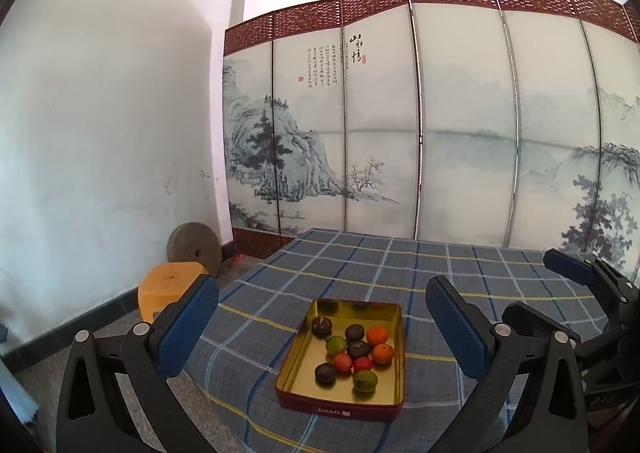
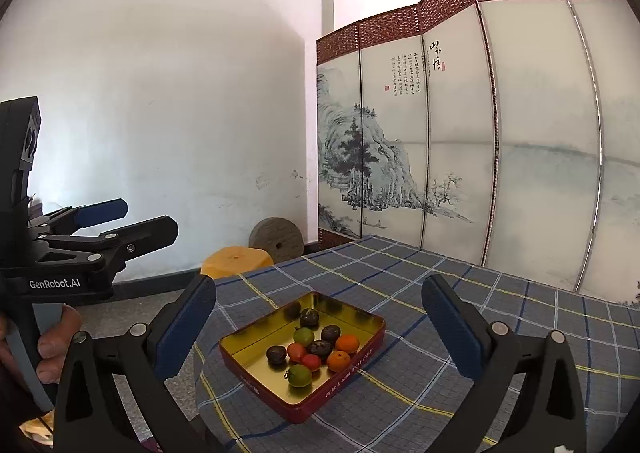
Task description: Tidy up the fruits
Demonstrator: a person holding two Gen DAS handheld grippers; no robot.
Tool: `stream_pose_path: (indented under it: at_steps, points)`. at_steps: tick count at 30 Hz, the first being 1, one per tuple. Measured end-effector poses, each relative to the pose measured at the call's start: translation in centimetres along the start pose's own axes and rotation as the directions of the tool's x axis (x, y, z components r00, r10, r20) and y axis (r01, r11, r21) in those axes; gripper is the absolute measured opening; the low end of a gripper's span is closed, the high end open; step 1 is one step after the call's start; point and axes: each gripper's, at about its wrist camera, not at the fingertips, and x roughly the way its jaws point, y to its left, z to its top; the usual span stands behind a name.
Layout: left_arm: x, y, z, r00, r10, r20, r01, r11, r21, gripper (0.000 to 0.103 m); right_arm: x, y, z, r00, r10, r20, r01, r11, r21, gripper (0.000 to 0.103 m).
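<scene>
Both the left gripper (image 1: 322, 327) and right gripper (image 2: 320, 323) hover spread wide and holding nothing, the fruit tin (image 1: 298, 363) lying on the table well ahead between their fingers

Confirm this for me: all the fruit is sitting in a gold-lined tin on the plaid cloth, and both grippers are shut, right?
Not quite. The fruit is in the tin, but the left gripper and right gripper are both open, as each wrist view shows.

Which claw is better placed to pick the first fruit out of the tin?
Little separates them; maybe the left claw. Both hover open, clear of the tin, but the left view faces it squarely, while the right claw meets it cornerwise.
</scene>
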Motion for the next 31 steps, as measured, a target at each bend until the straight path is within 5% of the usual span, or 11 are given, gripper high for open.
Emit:
stream_pose_path:
  at_steps: [9,14,18,20,25,31]
  points:
    - [1.4,-0.9,-0.7,0.999,-0.014,-0.048,0.015,0.999,0.032,0.103,0.7,-2.3,-1.5,0.999,-0.021,-0.048,0.022,1.0,0.02,0.103]
    - [3.4,-2.0,-1.7,0.993,-0.001,-0.115,0.009,0.997,0.074,0.103,3.2,-8.8,-4.7,0.974,-0.103,-0.202,0.12,0.99,0.076,0.103]
    - [4.7,-2.2,-2.1,0.988,-0.003,-0.156,0.014,0.998,0.069,0.103,5.5,-16.0,-8.9,0.902,-0.194,-0.387,0.25,0.963,0.1,0.103]
    - [5.2,-2.4,-2.1,0.986,0.004,-0.164,0.008,0.998,0.069,0.103,6.5,-20.2,-11.7,0.828,-0.26,-0.496,0.347,0.933,0.091,0.103]
    - [6.8,-3.1,-2.3,0.982,0.038,-0.186,-0.016,0.993,0.114,0.103,7.3,-28.5,-16.7,0.691,-0.318,-0.649,0.484,0.871,0.088,0.103]
    - [8.9,-3.8,-2.5,0.971,0.052,-0.235,-0.022,0.991,0.131,0.103,7.8,-34.1,-19.2,0.612,-0.344,-0.712,0.557,0.827,0.079,0.103]
